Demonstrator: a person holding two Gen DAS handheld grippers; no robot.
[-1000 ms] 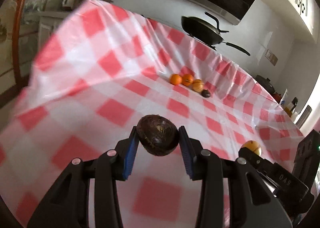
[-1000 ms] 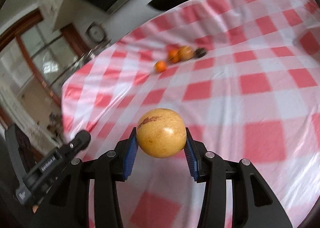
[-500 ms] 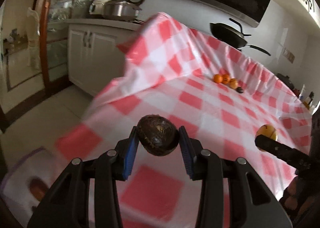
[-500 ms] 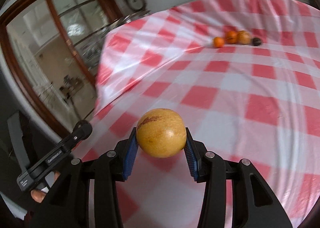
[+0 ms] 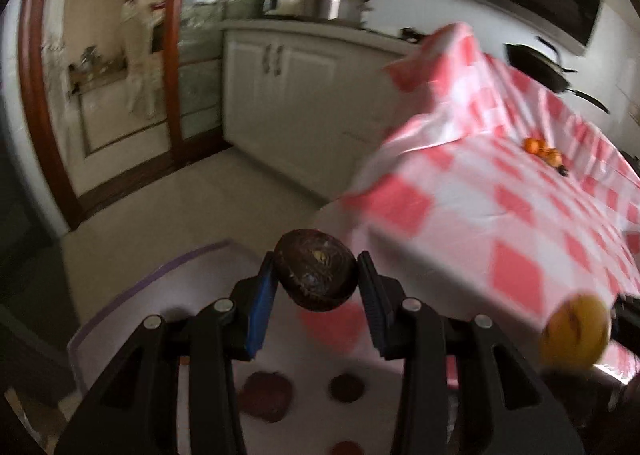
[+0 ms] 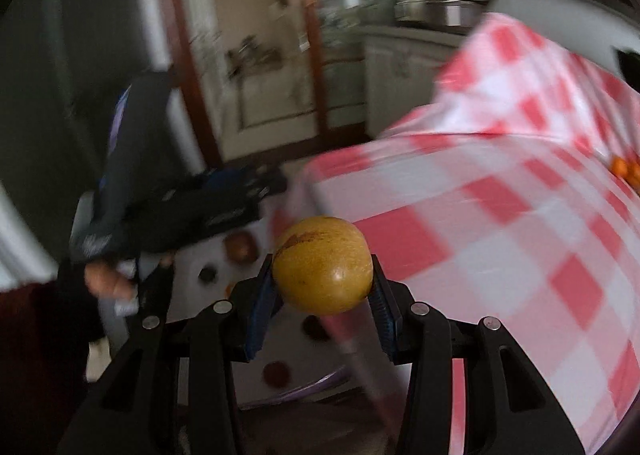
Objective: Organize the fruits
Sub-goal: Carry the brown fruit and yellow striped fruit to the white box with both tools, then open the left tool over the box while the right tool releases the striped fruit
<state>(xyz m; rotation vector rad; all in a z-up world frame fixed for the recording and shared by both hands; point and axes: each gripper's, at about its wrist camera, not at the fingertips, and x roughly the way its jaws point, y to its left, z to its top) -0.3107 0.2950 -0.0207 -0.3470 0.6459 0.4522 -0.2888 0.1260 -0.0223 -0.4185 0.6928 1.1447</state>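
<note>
We see the left gripper (image 5: pixel 316 281) clamping a dark brown wrinkled round fruit (image 5: pixel 315 275), the right gripper (image 6: pixel 322 275) a smooth yellow-brown one (image 6: pixel 322 265) — small fruits at 6 o'clock below stay blurred.

Checked cloth (image 5: pixel 500 191) right of tongs; white cabinet (image 5: pixel 296 95) ahead; pan (image 5: pixel 540 65) far right; steel pot (image 5: pixel 326 5) on counter.

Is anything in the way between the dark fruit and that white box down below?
Nothing visible blocks it. The left gripper holds the dark fruit right above the white box, which sits low beside the checked tablecloth. A few dark fruits already lie inside, with bare space around them.
</note>
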